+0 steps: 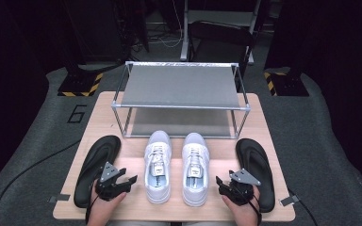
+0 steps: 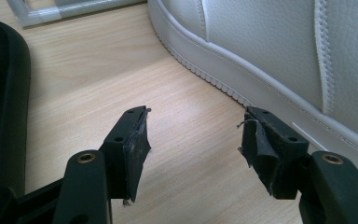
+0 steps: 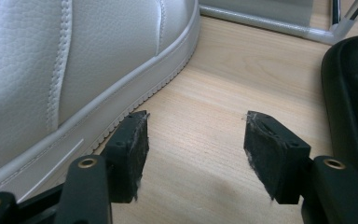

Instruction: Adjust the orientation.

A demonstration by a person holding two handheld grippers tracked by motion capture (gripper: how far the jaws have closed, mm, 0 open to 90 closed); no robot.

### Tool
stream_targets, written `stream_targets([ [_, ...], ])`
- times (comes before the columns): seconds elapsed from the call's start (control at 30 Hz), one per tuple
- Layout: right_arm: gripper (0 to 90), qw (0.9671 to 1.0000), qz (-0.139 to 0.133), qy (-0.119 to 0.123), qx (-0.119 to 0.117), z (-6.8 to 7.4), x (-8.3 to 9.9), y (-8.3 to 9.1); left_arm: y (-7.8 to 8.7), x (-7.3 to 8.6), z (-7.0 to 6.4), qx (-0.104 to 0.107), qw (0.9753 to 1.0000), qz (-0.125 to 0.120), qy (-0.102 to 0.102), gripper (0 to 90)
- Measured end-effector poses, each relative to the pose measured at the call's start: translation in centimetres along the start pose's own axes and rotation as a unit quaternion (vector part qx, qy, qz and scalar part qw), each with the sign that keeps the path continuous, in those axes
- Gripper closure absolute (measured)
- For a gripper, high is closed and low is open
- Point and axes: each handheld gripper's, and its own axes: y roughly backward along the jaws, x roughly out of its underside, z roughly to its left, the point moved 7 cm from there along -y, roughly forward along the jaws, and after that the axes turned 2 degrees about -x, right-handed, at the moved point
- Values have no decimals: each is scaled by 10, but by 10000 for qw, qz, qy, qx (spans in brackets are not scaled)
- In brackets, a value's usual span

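Left gripper (image 1: pixel 122 181): we hold it wide open, left white sneaker (image 1: pixel 158 167) just right
Right gripper (image 1: pixel 226 184): wide open, right white sneaker (image 1: pixel 195 168) just left, heel-to-toe axis toward rack (image 1: pixel 181 87)

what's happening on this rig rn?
A person holds the left gripper and right gripper, both open and empty, low over the wooden table. Each sits between a white leather sneaker and a black flip-flop sandal. The two-tier metal shoe rack behind holds nothing. Nothing is gripped yet.
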Motion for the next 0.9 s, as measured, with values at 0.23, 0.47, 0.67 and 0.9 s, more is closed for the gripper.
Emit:
stream_targets([
  [0.23, 413, 9999, 120, -26, -21, -1, 3, -1, 4, -2, 4, -89, 9999, -17, 94, 407],
  [0.47, 406, 9999, 14, 151, -43, 3, 1, 1, 12, -5, 8, -87, 9998, -31, 157, 426],
  [0.67, 393, 9999, -40, 89, -82, 3, -2, 2, 16, -12, 13, -192, 9995, -95, 226, 440],
  [0.9, 436, 9999, -79, 44, -137, 1, -1, 4, 20, -13, 15, -241, 9992, -58, 302, 452],
])
